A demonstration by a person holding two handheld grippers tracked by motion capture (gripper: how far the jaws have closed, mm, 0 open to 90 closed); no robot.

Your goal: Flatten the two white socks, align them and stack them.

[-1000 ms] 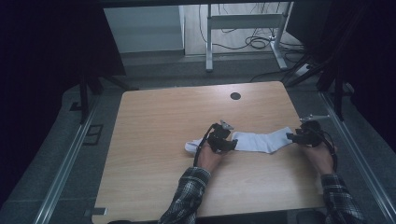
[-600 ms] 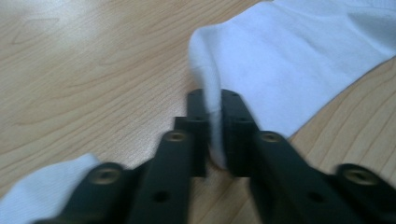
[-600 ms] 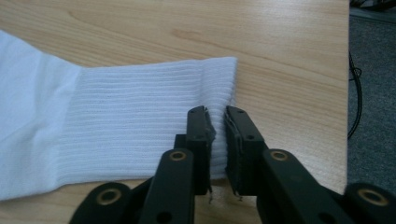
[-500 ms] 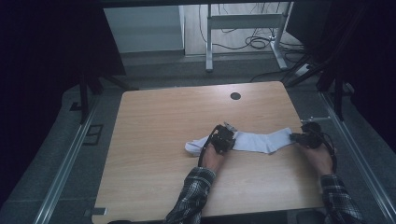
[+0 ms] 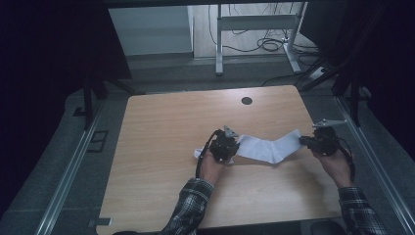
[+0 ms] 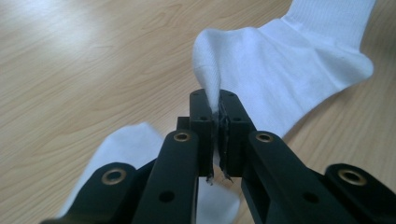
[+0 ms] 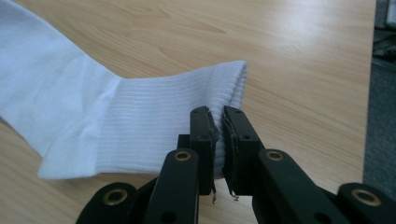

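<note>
Both grippers' fingers (image 6: 205, 126) stay clamped on sock (image 5: 266, 147).

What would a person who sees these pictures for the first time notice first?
First, the white sock lying on the right half of the wooden table, held by a gripper at each end. The left gripper has pinched a fold near the foot and raised it into a small peak. The right gripper is shut on the ribbed cuff.

Gripper (image 7: 218, 122): jaws pinching the sock's ribbed cuff
Sock (image 7: 93, 126): white, flat, stretching left
Table (image 7: 299, 70): light wood
</note>
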